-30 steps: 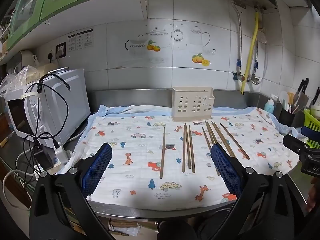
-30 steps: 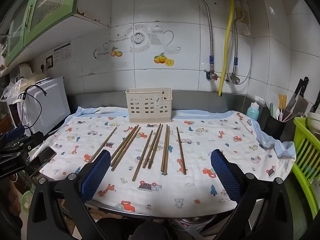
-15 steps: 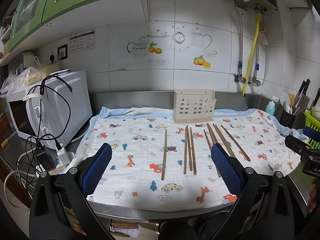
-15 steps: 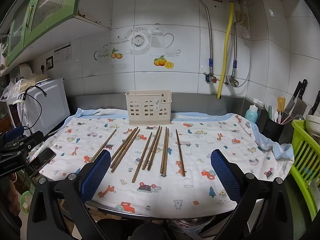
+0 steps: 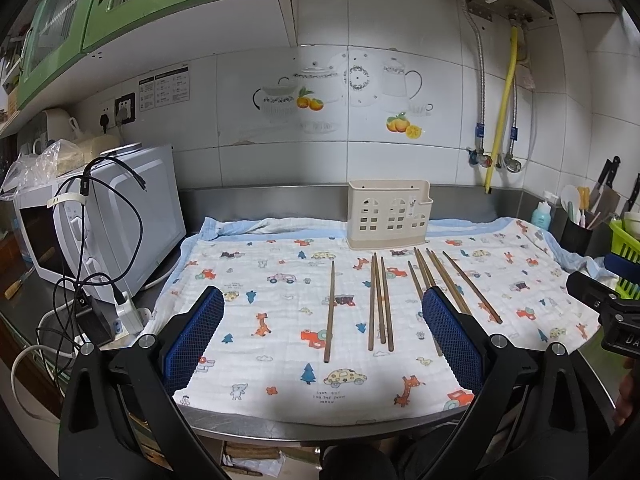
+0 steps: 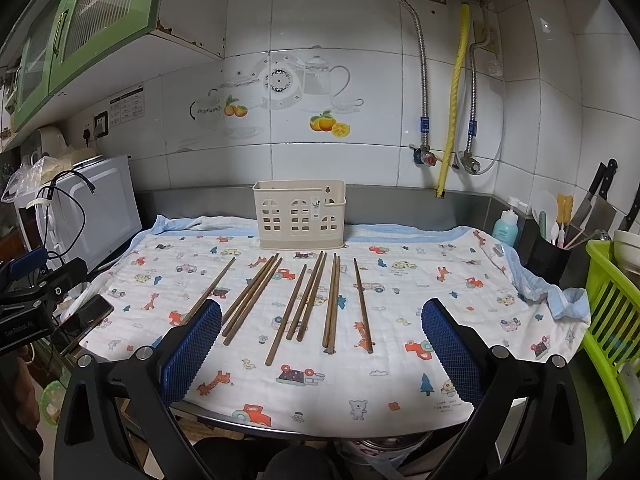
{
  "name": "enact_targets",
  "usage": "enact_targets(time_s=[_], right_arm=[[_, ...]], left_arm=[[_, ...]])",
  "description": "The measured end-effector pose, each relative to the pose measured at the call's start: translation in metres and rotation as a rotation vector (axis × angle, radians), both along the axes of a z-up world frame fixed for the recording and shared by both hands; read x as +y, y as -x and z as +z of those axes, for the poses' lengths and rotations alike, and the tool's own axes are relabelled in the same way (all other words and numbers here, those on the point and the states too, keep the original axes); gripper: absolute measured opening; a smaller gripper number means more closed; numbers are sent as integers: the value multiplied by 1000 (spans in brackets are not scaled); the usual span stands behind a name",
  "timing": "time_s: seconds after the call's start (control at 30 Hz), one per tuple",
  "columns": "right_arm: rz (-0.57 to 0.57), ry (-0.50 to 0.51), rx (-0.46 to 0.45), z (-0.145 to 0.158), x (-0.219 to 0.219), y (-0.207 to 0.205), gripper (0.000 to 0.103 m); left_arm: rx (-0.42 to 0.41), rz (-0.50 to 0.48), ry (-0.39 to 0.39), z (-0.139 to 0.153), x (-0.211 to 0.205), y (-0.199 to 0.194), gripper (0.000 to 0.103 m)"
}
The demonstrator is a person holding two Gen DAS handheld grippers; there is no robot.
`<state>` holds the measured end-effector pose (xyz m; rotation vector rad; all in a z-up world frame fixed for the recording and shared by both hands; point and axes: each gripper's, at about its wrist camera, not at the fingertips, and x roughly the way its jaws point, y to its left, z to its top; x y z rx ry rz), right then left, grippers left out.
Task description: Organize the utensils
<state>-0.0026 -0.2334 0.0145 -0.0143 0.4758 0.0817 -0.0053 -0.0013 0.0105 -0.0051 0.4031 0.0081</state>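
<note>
Over the last second both wrist views change only a little: the scene sits slightly lower and wider in each, so both grippers seem to drift back or tilt up a touch, and nothing on the counter is displaced. The brown wooden chopsticks (image 6: 308,300) lie in the same loose fan on the white cartoon-print cloth (image 6: 440,280) as they did 1 second ago, with none inside the cream perforated plastic utensil holder (image 6: 299,216) standing at the back edge of the cloth against the steel backsplash. I judge from this that the sorting has not begun and the pause is a lining-up before a first pick.

The left gripper (image 5: 322,340) is spread wide, its 2 blue textured pads (image 5: 194,332) far apart, hovering at the near edge of the counter and touching nothing; a lone chopstick and a cluster of 3 lie ahead between the pads in that view. The right gripper (image 6: 320,348) is equally wide apart and empty, held above the cloth's near edge. About 10 chopsticks show in the right wrist view, their far tips just in front of the holder.
</note>
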Motion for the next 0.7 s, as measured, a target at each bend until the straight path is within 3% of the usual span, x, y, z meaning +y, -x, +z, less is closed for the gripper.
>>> enact_targets(time_s=[0.7], right_arm=[[-2,1,4,0,1,-2,97]], left_arm=[[-1,-1,-2,0,2,-2,98]])
